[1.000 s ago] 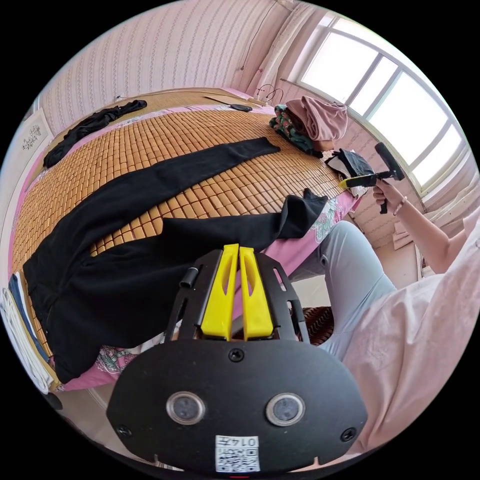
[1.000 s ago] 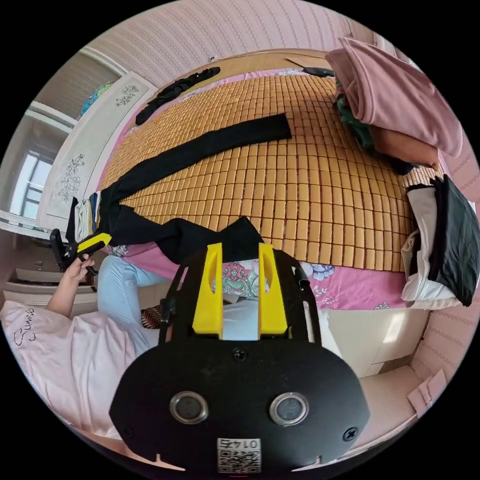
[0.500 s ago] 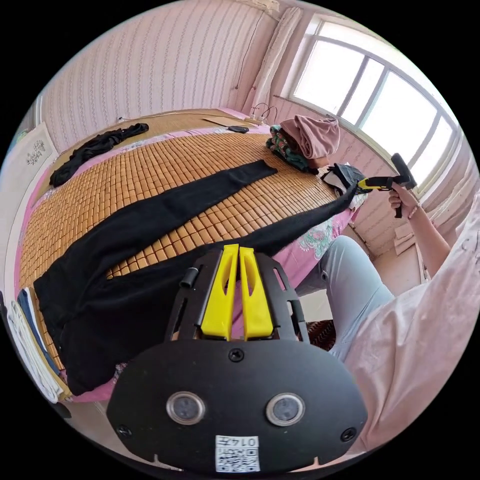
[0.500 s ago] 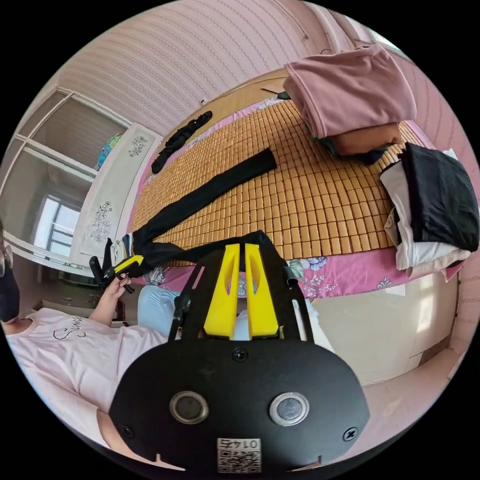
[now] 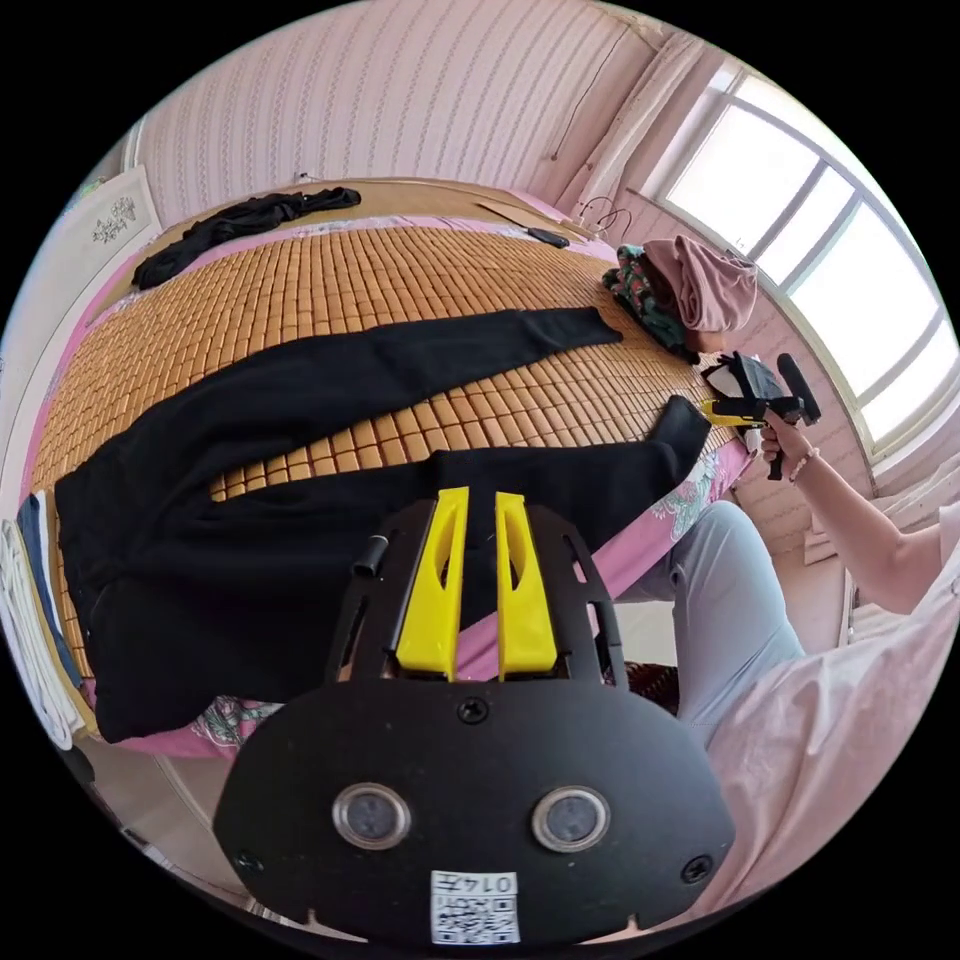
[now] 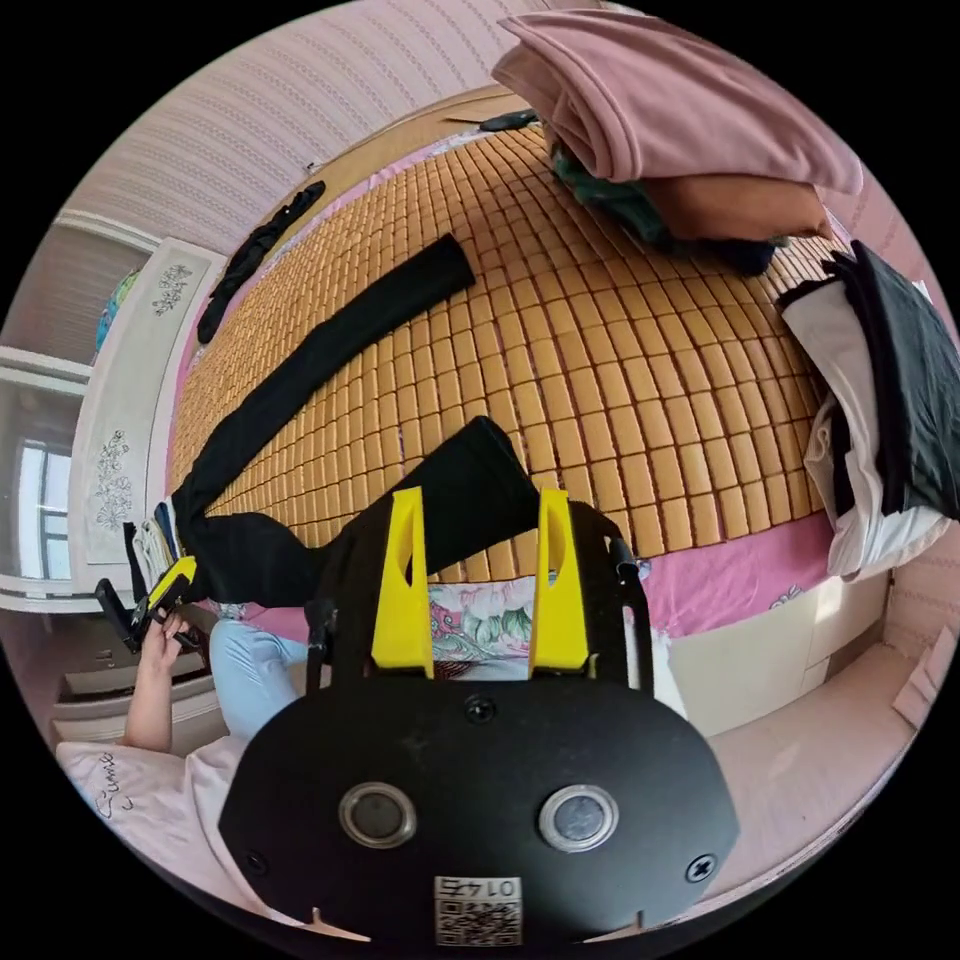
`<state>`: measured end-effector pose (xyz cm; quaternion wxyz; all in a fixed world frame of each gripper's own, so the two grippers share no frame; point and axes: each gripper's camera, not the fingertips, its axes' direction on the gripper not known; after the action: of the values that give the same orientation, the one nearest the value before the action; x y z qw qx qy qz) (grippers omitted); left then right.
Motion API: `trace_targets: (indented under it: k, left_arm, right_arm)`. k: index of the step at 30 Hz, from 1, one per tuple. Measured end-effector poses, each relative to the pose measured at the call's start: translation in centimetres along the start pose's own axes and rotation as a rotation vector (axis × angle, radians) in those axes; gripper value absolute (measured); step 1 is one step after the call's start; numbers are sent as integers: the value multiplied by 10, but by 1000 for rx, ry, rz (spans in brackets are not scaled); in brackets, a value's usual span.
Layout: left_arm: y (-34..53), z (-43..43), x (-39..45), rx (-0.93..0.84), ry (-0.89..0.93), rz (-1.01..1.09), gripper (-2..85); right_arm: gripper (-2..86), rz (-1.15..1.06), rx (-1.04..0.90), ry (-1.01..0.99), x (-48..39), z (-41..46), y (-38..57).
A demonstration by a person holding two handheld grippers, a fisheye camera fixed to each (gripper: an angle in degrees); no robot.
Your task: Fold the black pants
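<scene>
Bed: a wide bed covered by a tan bamboo-tile mat (image 5: pixel 400 290) over a pink flowered sheet (image 6: pixel 740 580).
Pants: the long black pants (image 5: pixel 300 400) lie spread flat on the mat, near its front edge. In the left gripper view the long axis runs from the waist at 8 o'clock to the cuffs at 2 o'clock, and the two legs part into a narrow V. The near leg's cuff (image 6: pixel 480 460) lies at the mat's front edge.
Clothes stacks: a folded mauve garment on a pile (image 6: pixel 680 110) at 1 o'clock in the right gripper view; a black-and-white folded stack (image 6: pixel 880 400) at 3 o'clock.
Far garment: a crumpled black cloth (image 5: pixel 240 215) at the bed's far side.
Left gripper: yellow-jawed left gripper (image 5: pixel 478 580), jaws slightly apart, holding nothing, above the near leg.
Right gripper: yellow-jawed right gripper (image 6: pixel 480 575), jaws wide apart, empty, over the cuff.
</scene>
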<state>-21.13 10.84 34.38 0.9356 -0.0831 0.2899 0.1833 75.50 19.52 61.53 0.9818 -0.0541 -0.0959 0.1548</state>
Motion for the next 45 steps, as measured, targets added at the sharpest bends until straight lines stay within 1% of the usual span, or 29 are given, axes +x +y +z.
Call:
trace_targets:
  k: [3,4,7,8,10,11,12,13,15,16,17,19,21,23,25,28,30,31,33,34,35,36,40,42,44,45]
  left_arm:
    - [10,15,-6,-64,-15,-20,57]
    - [11,19,-7,-84,-20,-23,57]
    - [14,33,-13,-146,-41,-43,57]
    - [15,35,-15,-161,-49,-49,57]
    - [15,33,-19,-158,-46,-60,56]
    - [15,29,-21,-155,-43,-62,56]
    - [16,26,-23,-154,-39,-60,56]
    - [16,24,-24,-154,-37,-60,56]
    - [17,15,-28,-138,-18,-56,55]
    - [17,12,-30,-128,-11,-61,55]
    - [18,7,-34,-110,6,-81,56]
    - [20,1,-43,-103,31,-121,59]
    - [24,-15,-54,-74,71,-166,62]
    - [29,-34,-64,-38,69,-188,65]
    - [38,-61,-78,17,37,-222,68]
    - [68,-111,-117,147,-40,-381,77]
    - [106,-147,-161,256,-115,-592,92]
    - [116,-154,-172,274,-132,-648,96]
    - [156,-176,-214,303,-219,-856,117]
    - [165,-180,-223,302,-237,-901,123]
    - [181,-186,-240,316,-263,-996,134]
    - [196,-191,-254,359,-259,-1078,138]
    - [218,-196,-287,456,-200,-1224,137]
    - [223,-193,-304,509,-119,-1296,114]
    - [221,-191,-313,501,-99,-1317,71]
    - [218,-193,-318,454,-110,-1296,49]
  right_arm:
    - [131,59,-54,49,14,25,4]
    - [98,58,-57,81,15,29,5]
    - [39,2,-91,208,9,30,1]
    - [30,-27,-74,193,6,25,0]
    - [11,-101,33,69,-3,-7,0]
    - [10,-114,69,43,-4,-18,1]
    - [6,-126,154,5,-6,-40,6]
    - [5,-122,237,-19,-4,-60,14]
    - [4,-95,328,-66,6,-76,29]
    - [5,-52,341,-82,18,-73,37]
    - [6,-26,333,-77,25,-67,40]
    - [13,84,207,-51,53,-27,44]
    - [22,145,146,-72,68,-1,47]
    - [39,171,128,-60,75,9,49]
    - [94,185,147,-55,78,11,50]
    - [121,188,113,-47,81,22,46]
    - [118,195,65,-73,83,35,44]
    - [92,207,76,-48,83,37,44]
    - [62,196,89,-32,81,37,44]
    - [50,200,96,-26,80,37,44]
    - [46,197,103,-23,79,37,44]
    - [38,200,115,-24,79,36,44]
    - [21,260,134,-102,85,28,44]
    - [18,279,135,-131,87,24,43]
    - [16,290,139,-153,87,20,42]
    - [14,290,144,-161,86,17,41]
